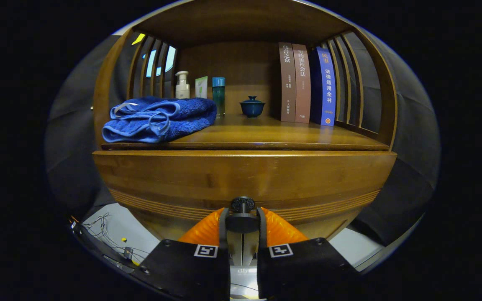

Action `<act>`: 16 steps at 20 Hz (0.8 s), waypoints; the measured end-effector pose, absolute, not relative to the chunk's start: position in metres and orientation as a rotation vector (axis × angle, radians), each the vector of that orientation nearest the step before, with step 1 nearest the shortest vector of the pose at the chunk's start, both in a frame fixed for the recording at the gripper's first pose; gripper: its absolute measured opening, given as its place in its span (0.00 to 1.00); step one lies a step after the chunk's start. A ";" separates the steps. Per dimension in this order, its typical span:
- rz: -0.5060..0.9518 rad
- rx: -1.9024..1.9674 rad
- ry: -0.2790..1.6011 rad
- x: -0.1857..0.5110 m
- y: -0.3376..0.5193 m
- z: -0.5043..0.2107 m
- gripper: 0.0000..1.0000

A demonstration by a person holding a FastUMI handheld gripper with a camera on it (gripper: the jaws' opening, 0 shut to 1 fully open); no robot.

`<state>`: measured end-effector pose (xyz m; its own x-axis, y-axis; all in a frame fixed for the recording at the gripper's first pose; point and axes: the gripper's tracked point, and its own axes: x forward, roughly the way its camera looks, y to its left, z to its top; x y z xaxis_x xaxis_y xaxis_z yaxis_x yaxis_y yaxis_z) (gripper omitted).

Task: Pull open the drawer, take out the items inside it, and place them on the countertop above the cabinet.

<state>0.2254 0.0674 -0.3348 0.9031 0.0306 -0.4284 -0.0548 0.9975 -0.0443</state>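
Jaws closed on the dark round knob (242, 205) of the drawer (241, 179), both fingers of the gripper (242, 221) pressing its stem from either side. Drawer front sits directly ahead, flush with the cabinet. Beyond and above, the countertop (266, 136) carries a folded blue towel (159, 119), bottles, a lidded cup (252, 106) and three upright books (306, 83).

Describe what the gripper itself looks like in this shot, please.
The gripper has two ribbed, tapering fingers set on two black blocky carriers. Each carrier bears a square black-and-white marker and small screws at its corners.
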 end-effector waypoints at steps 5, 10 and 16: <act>0.044 -0.041 0.454 0.169 0.065 -0.329 0.30; 0.043 -0.038 0.458 0.117 0.062 -0.324 0.30; 0.050 -0.035 0.469 0.078 0.057 -0.327 0.29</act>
